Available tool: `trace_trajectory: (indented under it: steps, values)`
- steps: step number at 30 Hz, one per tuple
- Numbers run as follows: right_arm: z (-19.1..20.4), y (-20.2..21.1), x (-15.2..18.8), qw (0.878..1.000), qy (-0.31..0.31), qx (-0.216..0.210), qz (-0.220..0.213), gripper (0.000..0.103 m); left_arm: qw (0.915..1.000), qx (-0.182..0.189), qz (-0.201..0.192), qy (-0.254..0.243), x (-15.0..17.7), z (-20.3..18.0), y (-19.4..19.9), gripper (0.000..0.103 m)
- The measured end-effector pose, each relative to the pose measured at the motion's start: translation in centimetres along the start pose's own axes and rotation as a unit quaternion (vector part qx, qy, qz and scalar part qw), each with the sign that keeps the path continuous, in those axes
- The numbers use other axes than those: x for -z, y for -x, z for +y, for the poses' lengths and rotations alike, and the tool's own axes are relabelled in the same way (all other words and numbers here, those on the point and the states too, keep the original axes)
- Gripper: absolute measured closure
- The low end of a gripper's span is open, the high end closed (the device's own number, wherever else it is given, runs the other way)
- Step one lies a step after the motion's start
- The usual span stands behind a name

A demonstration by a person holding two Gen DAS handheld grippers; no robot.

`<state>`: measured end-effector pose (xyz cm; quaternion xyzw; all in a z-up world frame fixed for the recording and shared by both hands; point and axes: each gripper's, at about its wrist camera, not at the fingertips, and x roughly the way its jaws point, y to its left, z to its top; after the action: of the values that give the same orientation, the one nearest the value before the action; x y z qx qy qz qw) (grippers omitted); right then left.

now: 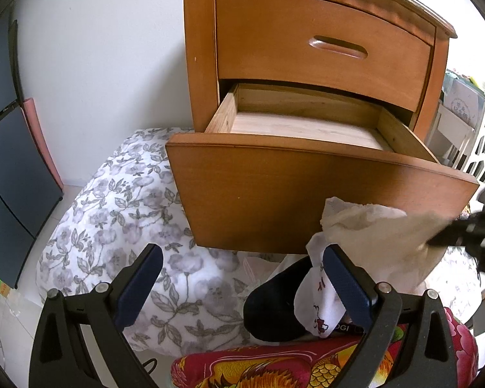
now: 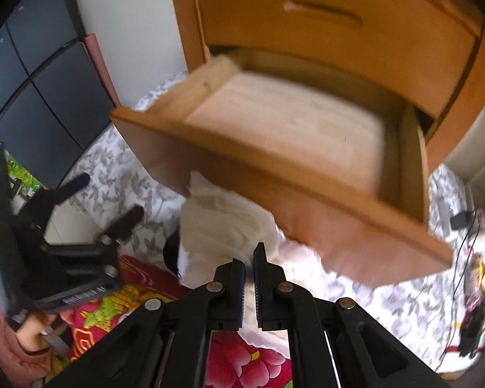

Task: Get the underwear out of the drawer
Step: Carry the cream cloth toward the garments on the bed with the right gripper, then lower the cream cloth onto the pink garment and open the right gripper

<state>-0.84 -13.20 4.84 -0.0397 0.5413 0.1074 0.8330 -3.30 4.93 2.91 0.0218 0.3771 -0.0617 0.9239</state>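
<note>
Right wrist view shows our right hand-held gripper point(image 2: 249, 258) clamped on the cream underwear point(image 2: 223, 223), now clear of the empty drawer point(image 2: 274, 174) ahead, while our left hand-held gripper point(image 1: 242, 278) waits spread apart.

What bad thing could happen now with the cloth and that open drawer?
1. The right tool pinches only an edge of the cream underwear, so it might slip and fall onto the bedding.
2. The lower drawer sticks far out, so a tool or the dangling cloth could bump or snag its front.
</note>
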Motion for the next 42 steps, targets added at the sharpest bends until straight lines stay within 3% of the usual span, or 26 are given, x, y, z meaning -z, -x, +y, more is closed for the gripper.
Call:
trace_trajectory:
  steps: [17, 26, 30, 42]
  values:
    - [-1.1, -2.8, 3.7, 0.998, -0.056, -0.006, 0.019, 0.095, 0.9999, -0.008, 0.006, -0.012, -0.1, -0.2, -0.2, 0.004]
    - [-1.5, -0.2, 3.9, 0.998, -0.066, -0.003, -0.011, 0.067, 0.9998, -0.009, 0.012, -0.010, 0.0, -0.1, -0.4, 0.004]
    - [-1.7, 1.5, 4.4, 0.996, -0.079, 0.012, -0.044, 0.042, 0.9998, -0.013, 0.011, -0.013, 0.0, -0.3, -0.3, 0.004]
    - [-2.2, 2.6, 6.1, 0.990, -0.115, 0.034, -0.078, 0.017, 0.9999, -0.008, 0.004, -0.005, -0.1, 0.0, -0.1, 0.004]
